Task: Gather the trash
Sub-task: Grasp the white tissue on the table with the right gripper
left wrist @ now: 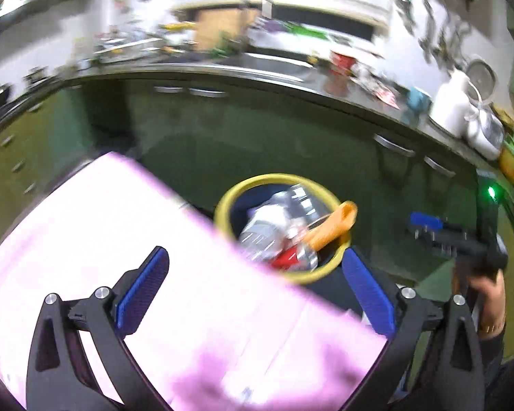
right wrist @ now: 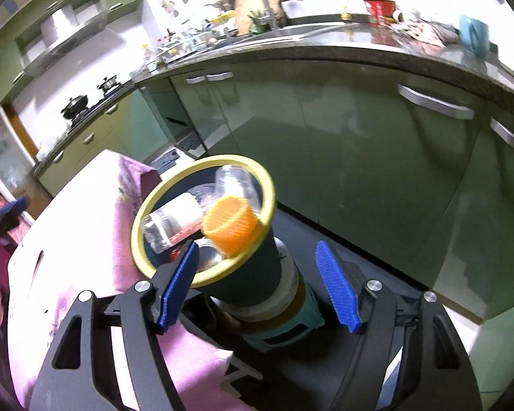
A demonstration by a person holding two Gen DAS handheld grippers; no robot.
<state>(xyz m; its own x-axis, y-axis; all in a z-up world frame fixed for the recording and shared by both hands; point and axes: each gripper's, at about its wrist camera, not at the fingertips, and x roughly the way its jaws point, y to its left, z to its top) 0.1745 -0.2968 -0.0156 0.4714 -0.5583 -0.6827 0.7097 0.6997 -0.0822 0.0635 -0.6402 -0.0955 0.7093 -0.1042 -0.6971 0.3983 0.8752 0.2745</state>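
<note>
A dark bin with a yellow rim point(left wrist: 227, 194) point(right wrist: 144, 263) stands on a stool beside the pink-covered table. It holds a clear plastic bottle point(left wrist: 274, 221) point(right wrist: 174, 221), an orange cup point(left wrist: 332, 227) point(right wrist: 231, 227) and a red can point(left wrist: 286, 258). My left gripper point(left wrist: 253, 291) is open and empty over the pink cloth, just short of the bin. My right gripper point(right wrist: 257, 284) is open and empty above the bin's near side; it also shows in the left wrist view point(left wrist: 425, 221) to the bin's right.
The pink cloth table point(left wrist: 120, 257) point(right wrist: 68, 239) lies left of the bin. A teal stool point(right wrist: 291, 325) carries the bin. Green cabinets point(right wrist: 359, 137) and a cluttered counter with a sink point(right wrist: 291, 30) run behind. A stove with pots point(right wrist: 85, 102) is at far left.
</note>
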